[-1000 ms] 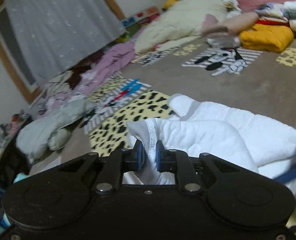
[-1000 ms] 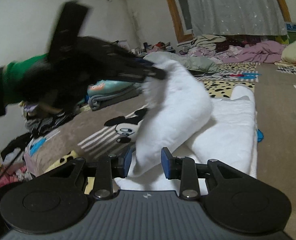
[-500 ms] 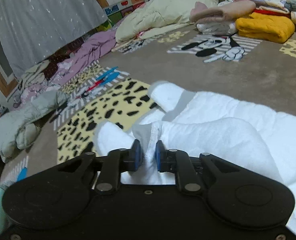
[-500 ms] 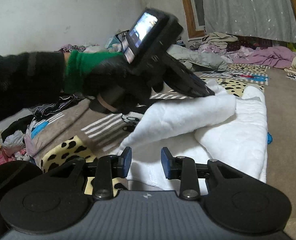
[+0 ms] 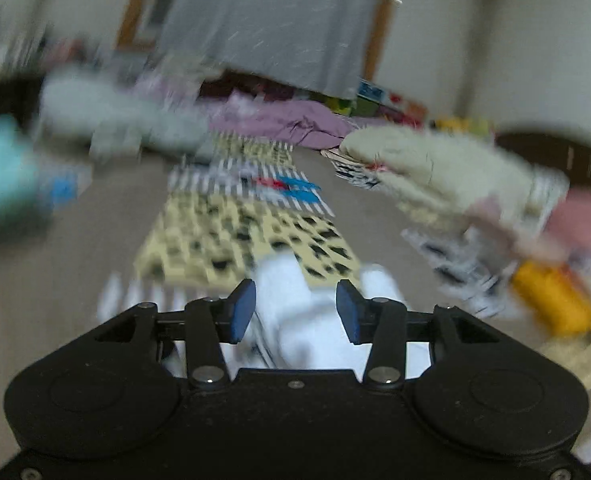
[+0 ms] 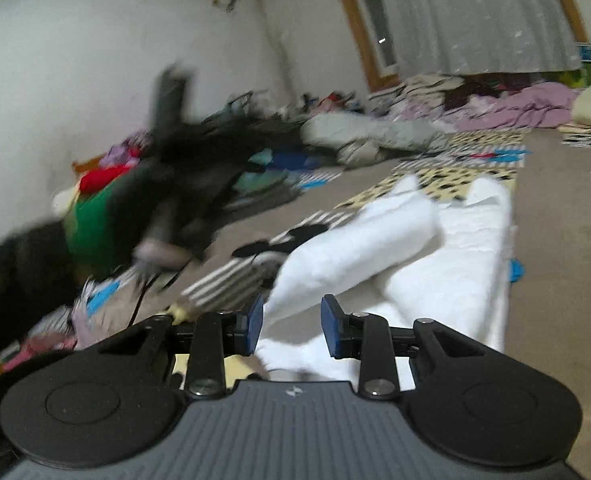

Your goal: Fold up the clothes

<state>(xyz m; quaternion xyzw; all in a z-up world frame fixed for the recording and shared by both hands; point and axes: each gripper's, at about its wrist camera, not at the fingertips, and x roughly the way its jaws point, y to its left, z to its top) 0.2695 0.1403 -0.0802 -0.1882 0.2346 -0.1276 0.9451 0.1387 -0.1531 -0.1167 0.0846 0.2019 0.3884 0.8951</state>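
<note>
Both your left gripper (image 5: pixel 295 312) and right gripper (image 6: pixel 291 326) are spread, empty; at bottom centre, pinch the white garment (image 6: pixel 435 264) hem squarely before folding.

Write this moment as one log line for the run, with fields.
step: sleeve fold laid | left gripper: open, off the white garment, blurred in motion | right gripper: open, low over garment edge | garment: on patterned rug
</note>
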